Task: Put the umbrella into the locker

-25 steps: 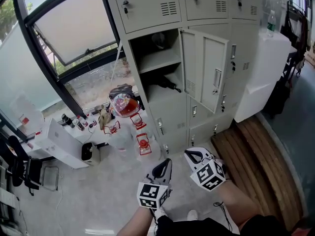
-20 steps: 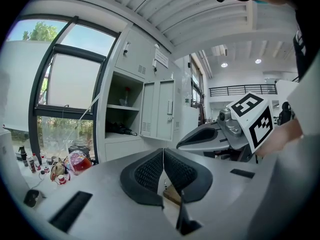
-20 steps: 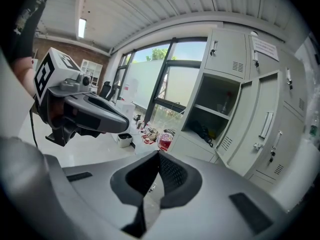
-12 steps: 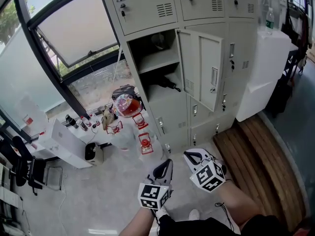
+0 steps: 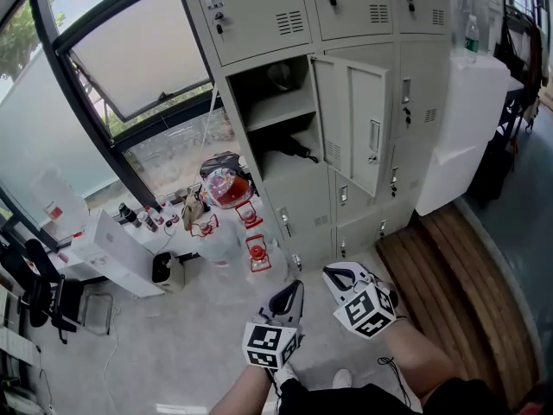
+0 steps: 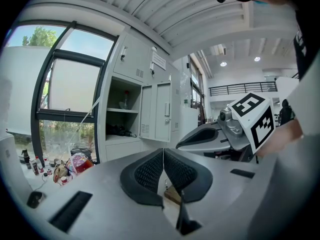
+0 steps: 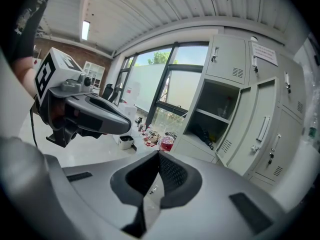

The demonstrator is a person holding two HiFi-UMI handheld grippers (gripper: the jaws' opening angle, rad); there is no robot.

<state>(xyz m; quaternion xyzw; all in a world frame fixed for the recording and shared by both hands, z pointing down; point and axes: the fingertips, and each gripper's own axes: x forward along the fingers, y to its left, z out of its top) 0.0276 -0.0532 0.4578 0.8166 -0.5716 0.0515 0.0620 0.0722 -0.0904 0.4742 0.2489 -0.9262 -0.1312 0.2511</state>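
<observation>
The grey locker [image 5: 235, 102] stands with its door [image 5: 354, 124] swung out to the right. A black folded umbrella [image 5: 289, 150] lies on the lower shelf inside, under an upper shelf [image 5: 278, 109]; it also shows in the left gripper view as the umbrella [image 6: 120, 130] and in the right gripper view as the umbrella [image 7: 205, 134]. My left gripper [image 5: 294, 289] and right gripper [image 5: 339, 273] hang side by side low in front of the lockers, well short of the opening. Both are shut with nothing between the pads: left gripper [image 6: 163, 151], right gripper [image 7: 159, 154].
On the floor left of the locker stand red lanterns [image 5: 252, 251], a clear bag with something red [image 5: 226, 188], small bottles [image 5: 143, 219] and a white box [image 5: 112, 253]. A wooden platform [image 5: 449, 266] lies to the right, below a white cabinet [image 5: 467, 119].
The head view has drifted slightly. Both grippers stay in place and shut.
</observation>
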